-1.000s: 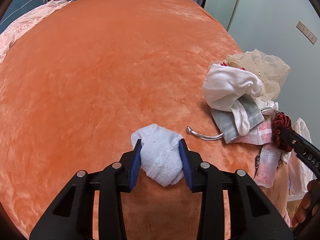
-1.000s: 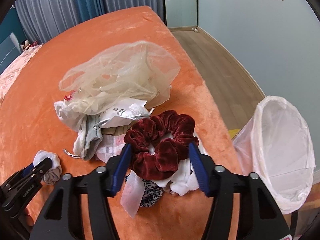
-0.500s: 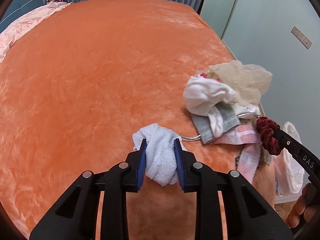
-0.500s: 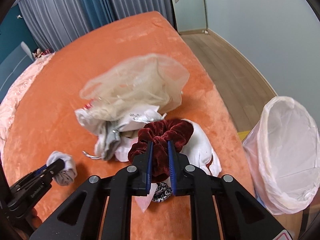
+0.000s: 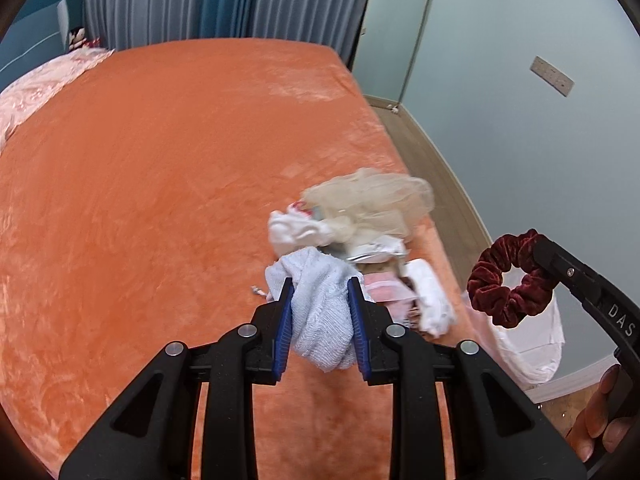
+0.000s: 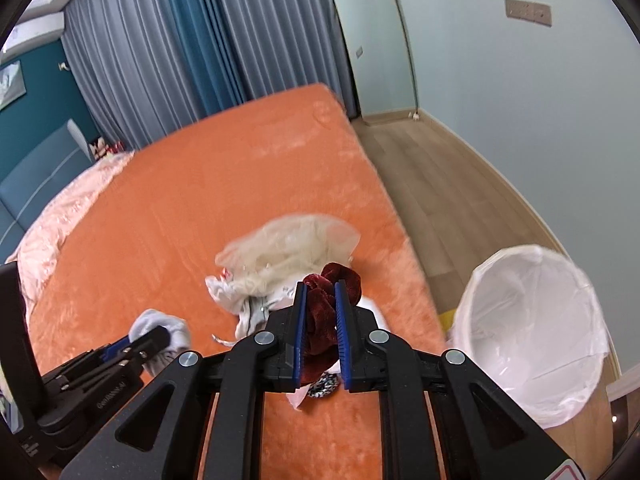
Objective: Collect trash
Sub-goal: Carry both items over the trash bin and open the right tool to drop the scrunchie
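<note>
I look over the wide orange plush bedspread (image 5: 152,184), then the round bin lined with a white plastic bag (image 6: 532,328) on the floor beside the bed. A heap of pale cloth and wrappers (image 5: 360,220) lies near the bed's edge. My left gripper (image 5: 320,292) is clamped on a pale blue knitted sock (image 5: 320,320), held above the bedspread. My right gripper (image 6: 321,286) pinches a dark red velvet scrunchie (image 6: 320,316).
</note>
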The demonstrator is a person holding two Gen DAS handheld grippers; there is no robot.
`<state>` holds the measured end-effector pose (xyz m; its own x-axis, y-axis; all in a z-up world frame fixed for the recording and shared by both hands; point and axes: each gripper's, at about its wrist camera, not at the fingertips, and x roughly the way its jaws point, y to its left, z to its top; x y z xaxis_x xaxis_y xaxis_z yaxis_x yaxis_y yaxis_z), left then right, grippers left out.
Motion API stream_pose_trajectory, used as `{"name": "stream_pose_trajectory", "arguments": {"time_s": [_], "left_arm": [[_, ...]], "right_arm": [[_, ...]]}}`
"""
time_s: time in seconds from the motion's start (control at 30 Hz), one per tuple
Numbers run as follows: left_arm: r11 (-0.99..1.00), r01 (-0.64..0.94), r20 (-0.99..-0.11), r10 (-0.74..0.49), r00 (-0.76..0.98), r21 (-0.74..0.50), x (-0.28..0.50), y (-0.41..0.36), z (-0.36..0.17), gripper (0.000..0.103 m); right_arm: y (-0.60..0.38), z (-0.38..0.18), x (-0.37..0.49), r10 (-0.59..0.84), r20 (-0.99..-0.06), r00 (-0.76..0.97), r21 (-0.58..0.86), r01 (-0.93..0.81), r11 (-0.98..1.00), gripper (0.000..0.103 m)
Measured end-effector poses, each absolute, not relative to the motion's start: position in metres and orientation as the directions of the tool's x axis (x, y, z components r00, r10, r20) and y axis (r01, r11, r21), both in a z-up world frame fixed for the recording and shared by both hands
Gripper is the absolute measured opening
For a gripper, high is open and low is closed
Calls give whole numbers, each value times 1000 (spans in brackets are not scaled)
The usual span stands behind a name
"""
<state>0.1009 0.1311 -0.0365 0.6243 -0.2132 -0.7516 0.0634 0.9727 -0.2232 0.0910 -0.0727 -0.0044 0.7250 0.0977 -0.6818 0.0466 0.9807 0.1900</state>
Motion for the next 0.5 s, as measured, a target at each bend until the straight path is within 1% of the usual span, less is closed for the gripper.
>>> {"name": "stream_pose_trajectory", "arguments": {"time_s": [0.23, 0.5], "left_arm": [[965, 159, -721, -263, 641, -210, 92, 75, -5, 25], [942, 277, -695, -328, 639, -190, 77, 6, 22, 25]], "right_arm": [[-115, 22, 65, 40, -636, 770, 176, 94, 980, 13], [-168, 37, 41, -31, -615, 788, 170, 171, 970, 13]]}}
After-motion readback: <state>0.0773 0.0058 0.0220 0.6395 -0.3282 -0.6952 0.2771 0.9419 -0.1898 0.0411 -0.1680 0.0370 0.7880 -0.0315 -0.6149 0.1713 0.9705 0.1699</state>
